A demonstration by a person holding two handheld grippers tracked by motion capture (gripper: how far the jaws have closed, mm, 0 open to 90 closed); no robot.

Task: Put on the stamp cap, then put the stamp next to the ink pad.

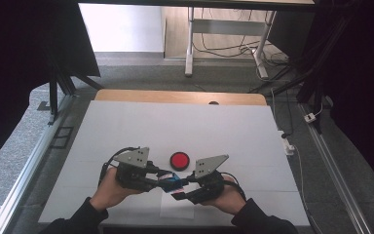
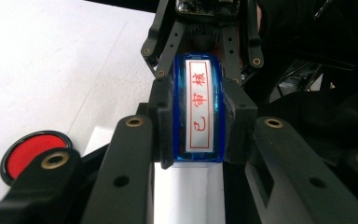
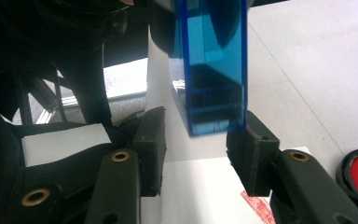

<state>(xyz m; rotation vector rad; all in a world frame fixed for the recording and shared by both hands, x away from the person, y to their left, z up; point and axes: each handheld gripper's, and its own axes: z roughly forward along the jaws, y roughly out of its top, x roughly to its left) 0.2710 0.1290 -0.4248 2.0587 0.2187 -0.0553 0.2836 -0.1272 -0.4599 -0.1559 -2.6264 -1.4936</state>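
left gripper [image 2: 198, 123]: jaws clamped on the two long sides of the stamp, pads flat against the plastic, firm hold
right gripper [image 3: 196, 154]: jaws spread, one either side of the stamp's lower end; the right pad looks at or very near the blue wall, the left pad is clear of it; not gripping
stamp [image 2: 198, 109]: translucent blue hard-plastic rectangular stamp, white label with red characters inside a red frame on its face; held off the table between the two grippers, just nearer the person than the ink pad; also in the right gripper view [image 3: 213, 65]
ink pad [image 1: 179, 160]: round red ink pad in a black rim, flat on the mat, beyond the grippers, between them
paper [image 3: 200, 191]: white sheet lying under the stamp, nearer the person than the ink pad; a red printed mark shows on it by the right jaw
mat [image 1: 185, 126]: white table cover, ink pad sits in its near half
hands [image 1: 108, 192]: person's hands wrap both gripper handles, on the person's side of the ink pad
handling guess: stamp looks light, rigid, won't deform; smooth glossy walls likely slippery, could twist if pinched off-centre
where to hold: the flat long sides, mid-body, as the left gripper has it; keep off the label face and the inked bottom
risk guess: smearing ink, or a slip during any handover
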